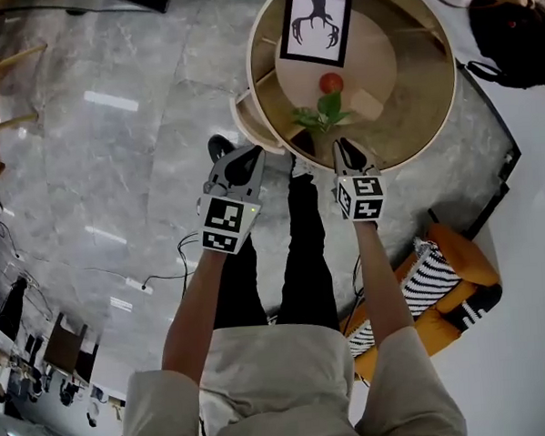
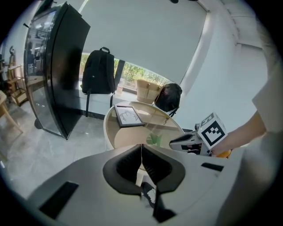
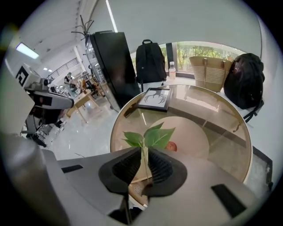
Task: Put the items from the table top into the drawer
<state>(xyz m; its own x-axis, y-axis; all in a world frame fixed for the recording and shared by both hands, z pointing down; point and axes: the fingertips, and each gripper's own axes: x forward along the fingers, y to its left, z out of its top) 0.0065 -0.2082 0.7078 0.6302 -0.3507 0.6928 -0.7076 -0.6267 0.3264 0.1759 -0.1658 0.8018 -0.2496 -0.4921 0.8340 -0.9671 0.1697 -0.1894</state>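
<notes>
A round desk (image 1: 428,104) with a glass top stands in front of the person. On it are a picture (image 1: 315,23), a red apple (image 1: 331,82) and a small green plant (image 1: 322,117). The plant is nearest the person. The apple is just behind it. The picture lies at the far side. The left claw (image 1: 245,159) hangs over the floor, just beside the desk's edge. The right claw (image 1: 345,149) hangs at the near edge, close to the plant. An orange chair (image 1: 457,257) stands on the floor to the right.

In the left gripper view, the left claw is clenched. Its two pads press together with nothing between them. Past it are the desk, the picture and the plant, and the right claw is off to the right. A black backpack (image 2: 98,70) stands by the window.

In the right gripper view, the right claw is clenched too, with only a thin slit between the pads. It grips nothing. The plant's leaves peek up just over its tips, the apple sits just behind them, and the picture is farther back.
</notes>
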